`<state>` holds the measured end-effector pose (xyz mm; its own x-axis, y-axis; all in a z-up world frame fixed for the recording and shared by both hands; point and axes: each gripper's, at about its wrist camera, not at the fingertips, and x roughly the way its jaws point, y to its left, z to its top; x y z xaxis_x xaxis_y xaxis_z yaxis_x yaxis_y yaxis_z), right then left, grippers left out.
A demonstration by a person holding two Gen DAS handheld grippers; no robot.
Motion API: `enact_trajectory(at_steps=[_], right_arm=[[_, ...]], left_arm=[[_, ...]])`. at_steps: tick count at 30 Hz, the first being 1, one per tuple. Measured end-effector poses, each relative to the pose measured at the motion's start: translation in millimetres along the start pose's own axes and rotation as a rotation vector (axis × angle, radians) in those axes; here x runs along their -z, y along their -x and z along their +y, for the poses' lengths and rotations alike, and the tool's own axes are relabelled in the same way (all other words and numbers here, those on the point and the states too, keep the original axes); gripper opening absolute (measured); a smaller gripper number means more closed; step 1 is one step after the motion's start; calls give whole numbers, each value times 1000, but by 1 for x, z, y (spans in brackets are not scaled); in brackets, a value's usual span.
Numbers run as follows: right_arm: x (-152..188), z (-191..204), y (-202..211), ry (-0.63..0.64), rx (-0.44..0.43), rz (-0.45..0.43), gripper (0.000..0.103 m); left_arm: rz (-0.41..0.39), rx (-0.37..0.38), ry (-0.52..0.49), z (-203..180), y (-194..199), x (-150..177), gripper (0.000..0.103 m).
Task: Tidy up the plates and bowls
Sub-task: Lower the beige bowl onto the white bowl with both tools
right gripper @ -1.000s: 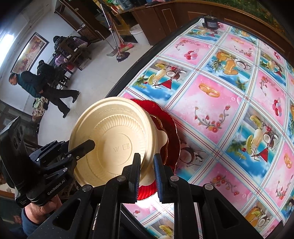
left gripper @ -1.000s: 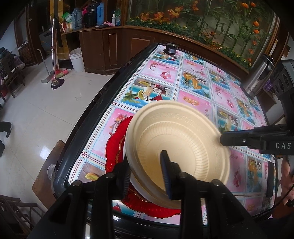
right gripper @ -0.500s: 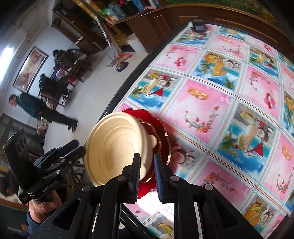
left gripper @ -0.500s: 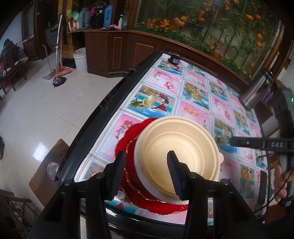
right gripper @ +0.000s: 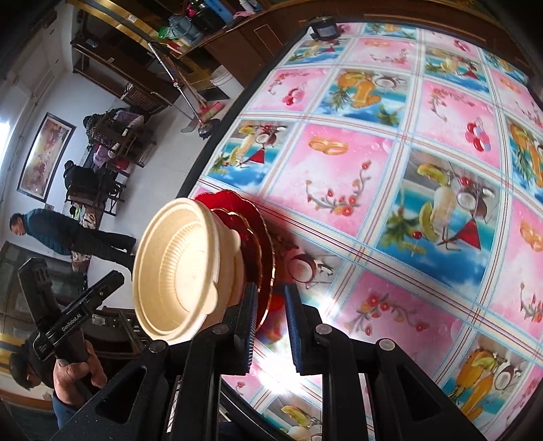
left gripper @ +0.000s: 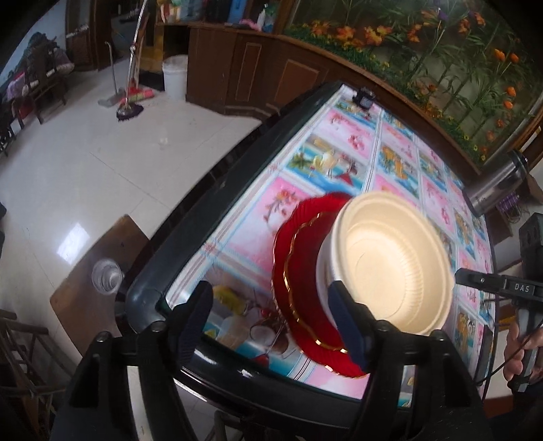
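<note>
The stack of dishes sits close to the near corner of the table [left gripper: 217, 190], whose dark raised rim bends round just beside it; on that side the white tiled floor [left gripper: 85, 163] lies open, while across the fruit-and-flower patterned tablecloth [right gripper: 390, 190] most of the surface stands bare out to a small dark object [right gripper: 324, 29] at the far edge. At the bottom of the stack is a red scalloped plate [left gripper: 292, 234], on it a smaller red plate with a gold-trimmed rim [left gripper: 298, 271], and on top the cream-coloured ribbed plastic bowls [left gripper: 393, 268], nested one in another, the top one showing nothing inside. The left gripper [left gripper: 271, 315] is opening, its jaws wide, nothing pressed between them; its right finger lies in front of the bowls' near side, and contact cannot be told. The right gripper [right gripper: 269, 322] is opening from a narrow gap; only the red plates' edge shows behind that gap, gripped by neither pad. A steel flask [left gripper: 499, 183] stands at the table's far right side.
</note>
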<state>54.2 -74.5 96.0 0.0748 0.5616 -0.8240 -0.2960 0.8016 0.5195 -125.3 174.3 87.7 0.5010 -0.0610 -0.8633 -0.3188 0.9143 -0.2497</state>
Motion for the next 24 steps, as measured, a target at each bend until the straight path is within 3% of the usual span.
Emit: enact_trajectory(at_steps=[2, 5, 12, 17, 21, 24], right_arm=[[4, -3, -5, -3, 5, 6, 32], [9, -5, -12, 3, 12, 12, 32], [17, -6, -28, 20, 13, 20, 32], [18, -4, -37, 29, 4, 24, 32], [17, -1, -44, 45, 22, 23, 29], [16, 0, -47, 39, 5, 28, 23]], left_arm=[[20, 3, -7, 3, -8, 4, 70], [42, 1, -8, 5, -19, 7, 68], [73, 8, -39, 3, -38, 3, 36], [92, 22, -73, -1, -48, -2, 35], [111, 16, -103, -3, -57, -6, 17], [109, 26, -124, -4, -59, -9, 16]])
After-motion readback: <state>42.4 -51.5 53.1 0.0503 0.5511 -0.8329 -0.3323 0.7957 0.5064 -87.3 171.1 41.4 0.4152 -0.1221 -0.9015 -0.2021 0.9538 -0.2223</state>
